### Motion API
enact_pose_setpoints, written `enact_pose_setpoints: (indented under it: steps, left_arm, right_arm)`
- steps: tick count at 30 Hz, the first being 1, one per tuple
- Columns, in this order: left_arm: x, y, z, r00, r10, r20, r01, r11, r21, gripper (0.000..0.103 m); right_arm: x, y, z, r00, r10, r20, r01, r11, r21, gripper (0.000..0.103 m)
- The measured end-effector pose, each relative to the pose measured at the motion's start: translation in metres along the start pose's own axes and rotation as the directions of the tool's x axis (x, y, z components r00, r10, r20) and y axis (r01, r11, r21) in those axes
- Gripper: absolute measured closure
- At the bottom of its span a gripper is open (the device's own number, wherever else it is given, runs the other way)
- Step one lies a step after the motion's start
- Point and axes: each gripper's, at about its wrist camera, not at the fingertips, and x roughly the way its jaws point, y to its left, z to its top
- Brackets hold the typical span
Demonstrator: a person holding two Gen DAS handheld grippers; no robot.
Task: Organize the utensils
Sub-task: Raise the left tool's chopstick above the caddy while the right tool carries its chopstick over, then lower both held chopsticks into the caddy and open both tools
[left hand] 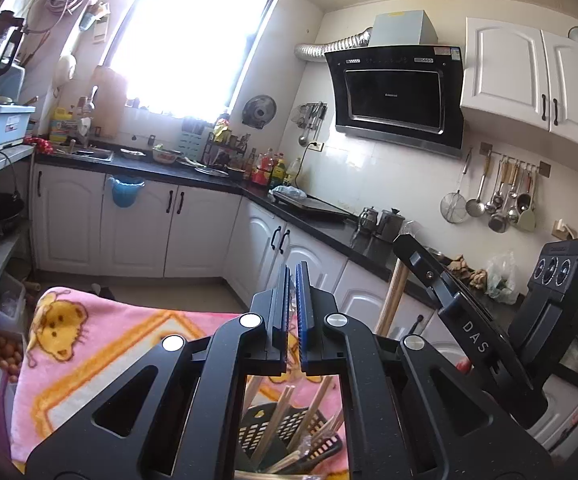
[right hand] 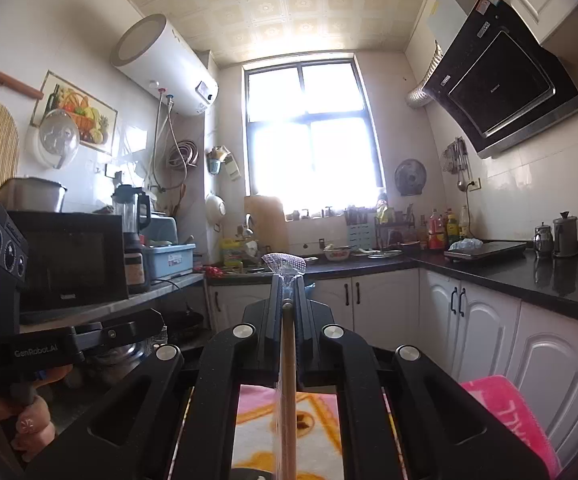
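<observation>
My left gripper (left hand: pixel 293 276) is shut and empty, held up above a black perforated utensil basket (left hand: pixel 285 432) with several wooden chopsticks (left hand: pixel 277 420) standing in it. The basket sits on a pink cartoon blanket (left hand: pixel 101 344). My right gripper (right hand: pixel 288 280) is shut on a wooden chopstick in a clear plastic sleeve (right hand: pixel 287 380), whose crinkled plastic end (right hand: pixel 285 262) sticks out past the fingertips. It is held above the pink blanket (right hand: pixel 317 428). The right gripper's body (left hand: pixel 489 320) shows at the right of the left wrist view, and the left gripper's body (right hand: pixel 5 280) at the left of the right wrist view.
Black countertops (right hand: pixel 529 272) with white cabinets (left hand: pixel 137 228) run along the window and right wall. A range hood (left hand: pixel 397 96) and hanging ladles (left hand: pixel 497 200) are on the right wall. A microwave (right hand: pixel 69 260) and blender (right hand: pixel 133 232) stand on a left shelf.
</observation>
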Motion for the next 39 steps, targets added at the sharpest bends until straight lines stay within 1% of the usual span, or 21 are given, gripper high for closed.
enact_pose_setpoints:
  steps: [4,12,20,31,39]
  left_arm:
    - [0.007,0.004,-0.010,1.000,0.003,-0.008,-0.003,1.000,-0.005,0.101]
    - [0.016,0.012,-0.032,1.000,0.003,-0.019,-0.004,1.000,-0.021,0.101]
    - [0.026,0.017,-0.054,0.999,0.004,-0.053,-0.006,1.000,-0.027,0.101]
    - [0.029,0.017,-0.072,0.995,0.004,-0.099,-0.007,1.000,-0.026,0.101]
    - [0.027,0.018,-0.077,0.992,0.001,-0.129,-0.006,0.999,-0.033,0.101]
  right_arm:
    - [0.004,0.001,-0.014,1.000,-0.010,-0.001,0.010,1.000,-0.012,0.097]
    - [0.013,-0.003,-0.044,0.999,-0.023,-0.036,0.023,1.000,0.018,0.097]
    - [0.019,-0.003,-0.072,0.997,-0.042,-0.060,0.044,0.999,0.032,0.097]
    - [0.017,-0.006,-0.092,0.994,-0.068,-0.080,0.072,0.996,0.052,0.097]
    - [0.003,-0.009,-0.099,0.992,-0.056,-0.111,0.065,0.995,0.079,0.097]
